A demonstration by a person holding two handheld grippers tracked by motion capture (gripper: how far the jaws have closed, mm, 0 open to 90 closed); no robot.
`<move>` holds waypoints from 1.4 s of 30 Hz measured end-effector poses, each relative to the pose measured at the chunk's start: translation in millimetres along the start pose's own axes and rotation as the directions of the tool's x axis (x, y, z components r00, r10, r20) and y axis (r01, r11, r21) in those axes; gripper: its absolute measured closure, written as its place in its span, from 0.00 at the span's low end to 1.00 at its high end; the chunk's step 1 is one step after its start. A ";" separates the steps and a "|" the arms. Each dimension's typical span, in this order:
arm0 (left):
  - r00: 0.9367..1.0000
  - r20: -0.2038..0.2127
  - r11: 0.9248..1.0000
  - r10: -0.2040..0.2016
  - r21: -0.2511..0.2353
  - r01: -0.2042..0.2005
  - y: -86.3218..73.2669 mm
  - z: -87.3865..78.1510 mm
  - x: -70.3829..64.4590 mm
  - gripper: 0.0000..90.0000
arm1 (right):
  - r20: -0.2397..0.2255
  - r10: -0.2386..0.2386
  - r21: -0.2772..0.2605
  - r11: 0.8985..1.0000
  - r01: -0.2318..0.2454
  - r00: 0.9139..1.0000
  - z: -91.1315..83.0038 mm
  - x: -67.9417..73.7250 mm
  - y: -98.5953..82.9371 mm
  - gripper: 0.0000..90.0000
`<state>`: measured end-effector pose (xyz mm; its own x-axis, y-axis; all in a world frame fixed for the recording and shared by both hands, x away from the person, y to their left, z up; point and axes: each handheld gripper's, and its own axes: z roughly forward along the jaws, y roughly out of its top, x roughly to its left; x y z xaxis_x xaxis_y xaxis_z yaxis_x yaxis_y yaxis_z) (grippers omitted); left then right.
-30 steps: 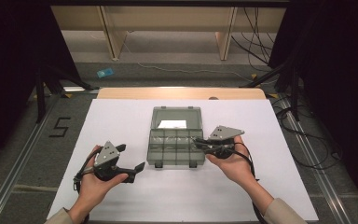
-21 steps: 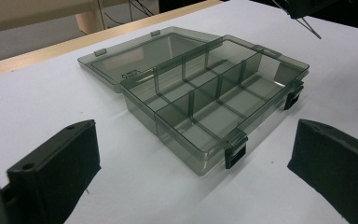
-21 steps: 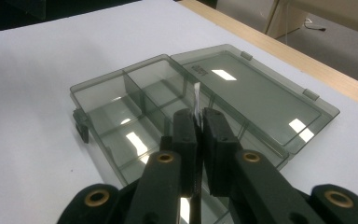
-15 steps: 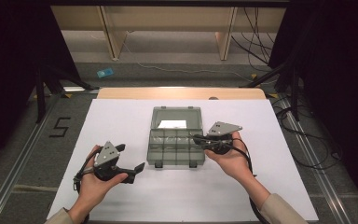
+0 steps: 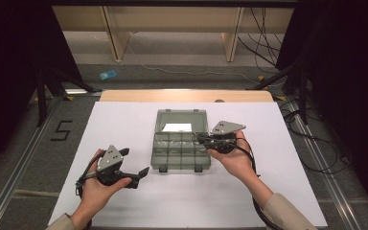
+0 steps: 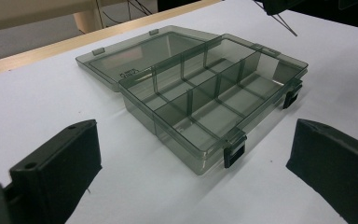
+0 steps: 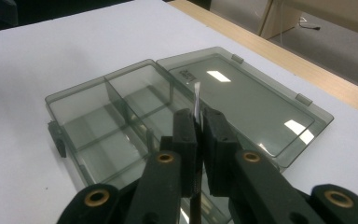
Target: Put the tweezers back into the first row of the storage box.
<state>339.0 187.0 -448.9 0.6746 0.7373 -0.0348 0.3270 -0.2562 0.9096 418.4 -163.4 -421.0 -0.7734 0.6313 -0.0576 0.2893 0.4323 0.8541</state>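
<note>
Pinching a thin divider strip (image 7: pixel 196 100) over the organizer box (image 5: pixel 179 146)
Right claw (image 7: pixel 198 122) clamped on its stiff, light edge; left claw (image 6: pixel 191 158) spread wide.

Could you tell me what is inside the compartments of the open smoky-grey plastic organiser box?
The smoky-grey transparent plastic organiser box shows bare compartments in the left gripper view. The right gripper, clamping a thin white strip, hides part of the nearest ones.
</note>
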 end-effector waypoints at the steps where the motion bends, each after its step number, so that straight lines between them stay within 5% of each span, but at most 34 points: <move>1: 1.000 0.000 1.000 -0.001 0.000 0.001 0.0 0.0 0.0 0.02 | -0.003 0.003 0.007 1.000 -0.003 1.000 0.4 -0.7 0.4 0.94; 42: 1.000 0.011 1.000 -0.005 0.000 0.005 -0.7 1.0 0.0 0.03 | 0.030 0.020 0.003 1.000 -0.020 0.999 35.7 -16.9 5.3 0.94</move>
<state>339.4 186.5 -449.9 0.6802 0.7317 -0.0441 0.3305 -0.2524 0.9094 453.1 -148.7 -434.0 -0.7502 0.6589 -0.0557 0.3067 0.4213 0.8535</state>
